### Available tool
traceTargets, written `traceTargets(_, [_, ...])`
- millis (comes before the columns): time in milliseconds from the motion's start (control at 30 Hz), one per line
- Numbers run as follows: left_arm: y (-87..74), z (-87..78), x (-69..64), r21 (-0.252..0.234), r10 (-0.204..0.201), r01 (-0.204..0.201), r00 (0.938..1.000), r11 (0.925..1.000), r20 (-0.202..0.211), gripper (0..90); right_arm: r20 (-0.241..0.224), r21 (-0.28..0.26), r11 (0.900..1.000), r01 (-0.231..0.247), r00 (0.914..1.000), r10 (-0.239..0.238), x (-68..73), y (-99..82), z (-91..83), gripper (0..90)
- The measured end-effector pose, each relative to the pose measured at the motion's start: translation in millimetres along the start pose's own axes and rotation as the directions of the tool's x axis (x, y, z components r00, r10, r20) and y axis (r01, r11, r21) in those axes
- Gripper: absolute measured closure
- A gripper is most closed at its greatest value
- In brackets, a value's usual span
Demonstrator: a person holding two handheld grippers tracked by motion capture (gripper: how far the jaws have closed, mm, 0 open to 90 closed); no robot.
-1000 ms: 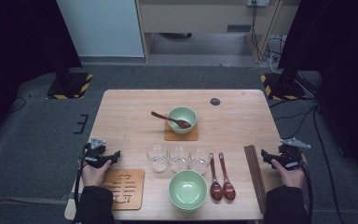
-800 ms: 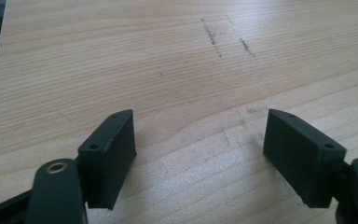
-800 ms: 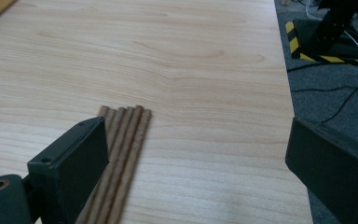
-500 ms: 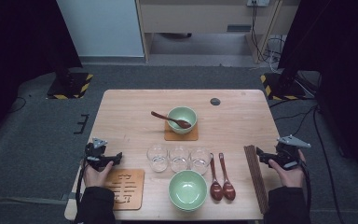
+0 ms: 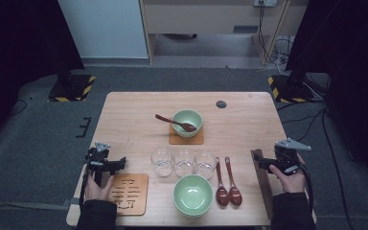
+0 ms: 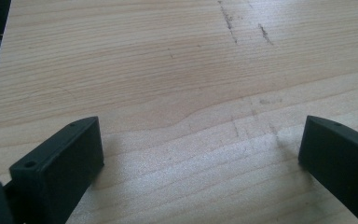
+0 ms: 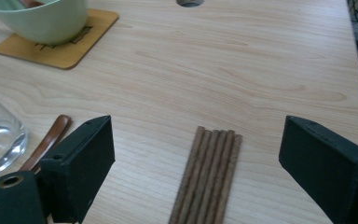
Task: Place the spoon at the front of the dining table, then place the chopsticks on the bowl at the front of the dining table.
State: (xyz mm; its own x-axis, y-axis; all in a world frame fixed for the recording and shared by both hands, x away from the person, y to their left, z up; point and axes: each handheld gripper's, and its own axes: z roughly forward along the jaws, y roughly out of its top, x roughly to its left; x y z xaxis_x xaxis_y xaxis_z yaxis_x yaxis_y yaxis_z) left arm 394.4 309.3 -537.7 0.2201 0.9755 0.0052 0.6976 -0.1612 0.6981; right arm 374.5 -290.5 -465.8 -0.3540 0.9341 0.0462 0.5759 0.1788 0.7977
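Nearest the person, the left hand-held gripper [image 5: 120, 162] sits at the bench [image 5: 249, 122] edge beside the carved wooden coaster [image 5: 128, 192], jaws spread wide over bare wood with nothing between them. They've just been opening, going from partly apart to full spread, and the hand itself looks parked in the same spot as a second ago.

On the other side, the right hand-held gripper [image 5: 260, 163] hovers over the bundle of dark chopsticks [image 7: 207, 176] lying flat along the right edge. Its jaws straddle the bundle's far end but aren't touching it, and they've just been closing in a little. Compared with a second ago it has shifted in toward the sticks, so I'd guess a chopstick pickup is coming, not yet started.

Between the two, at the front edge, sits an empty green bowl [image 5: 193, 194] with two red-brown spoons [image 5: 227, 184] next to it, then a row of three glasses [image 5: 184, 163] just behind.

Further back, a second green bowl [image 5: 187, 123] sits on its own coaster [image 5: 186, 138] with a spoon [image 5: 172, 121] resting in it.
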Motion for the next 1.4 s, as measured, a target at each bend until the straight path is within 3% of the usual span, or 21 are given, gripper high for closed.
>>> traceTargets(400, [0.0, 0.0, 0.0, 0.0, 0.0, 0.0, 1.0, 1.0, 0.0, 0.0, -0.061, 0.074, 0.9969, 0.025, 0.9979, -0.02, 14.7, -4.6, 14.2, 20.9])
traceTargets(600, [0.0, 0.0, 0.0, 0.0, 0.0, 0.0, 1.0, 1.0, 0.0, 0.0, -0.047, 0.103, 0.9941, 0.034, 0.9985, -0.029, 17.2, -8.5, 20.3, 23.3])
traceTargets(1400, [0.1, 0.1, 0.0, 0.0, 0.0, 0.0, 1.0, 1.0, 0.0, 0.0, -0.108, 0.192, 0.9812, 0.017, 0.9941, 0.004, 21.3, -18.2, 36.4, 30.5])
